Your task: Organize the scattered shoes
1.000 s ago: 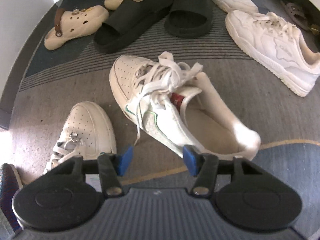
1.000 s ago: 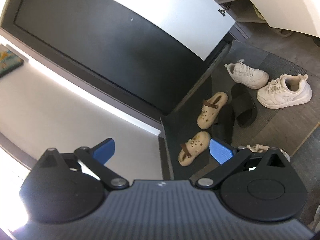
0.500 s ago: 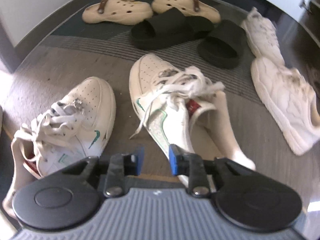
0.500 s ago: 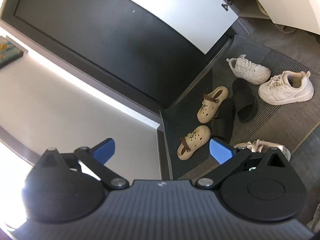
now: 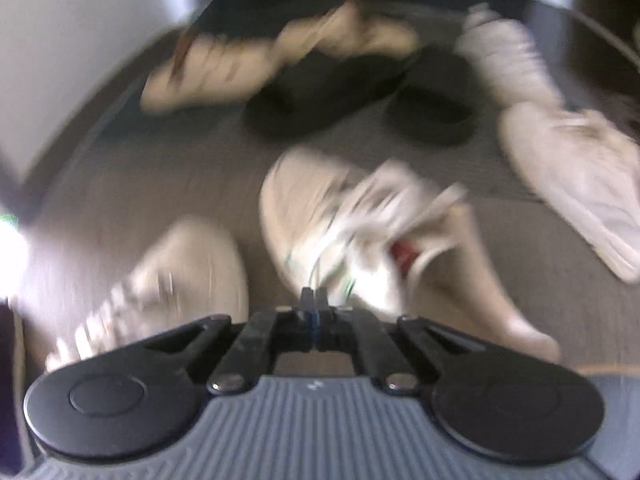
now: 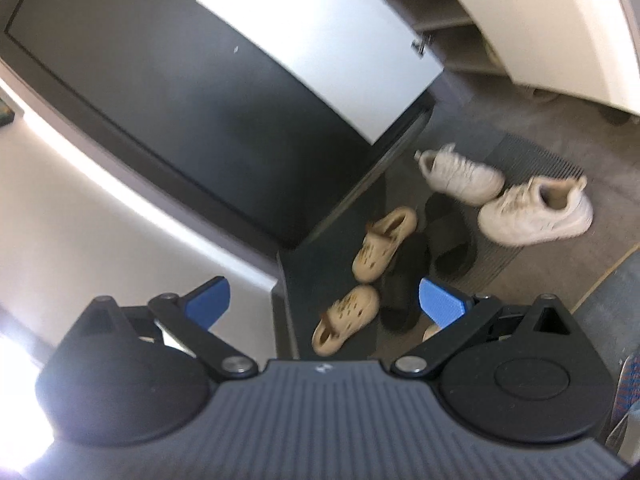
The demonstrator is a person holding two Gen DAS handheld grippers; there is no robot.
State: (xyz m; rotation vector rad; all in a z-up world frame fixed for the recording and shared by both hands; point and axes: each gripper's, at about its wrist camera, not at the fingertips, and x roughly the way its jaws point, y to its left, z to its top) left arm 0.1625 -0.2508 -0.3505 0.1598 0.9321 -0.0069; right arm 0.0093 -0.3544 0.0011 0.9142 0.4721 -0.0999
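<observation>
The left wrist view is blurred by motion. My left gripper (image 5: 315,300) is shut, its tips against the near side of a white sneaker with green trim (image 5: 344,216) lying on the floor. A thin strand, maybe a lace, runs up from the tips; the blur hides whether it is pinched. The matching sneaker (image 5: 180,272) lies to the left. My right gripper (image 6: 326,302) hangs open and empty in the air, well above the beige clogs (image 6: 386,242).
On the mat lie two beige clogs (image 5: 208,76), two black slides (image 5: 320,96) and two chunky white sneakers (image 5: 576,184). A white cabinet door (image 6: 320,36) stands open beside shelves (image 6: 440,8). A dark wall panel and a pale wall close off the left.
The left jaws went from wide apart to fully together beside the green-trimmed sneaker, and the left view tilted up toward the mat. The right gripper stayed open and turned slightly.
</observation>
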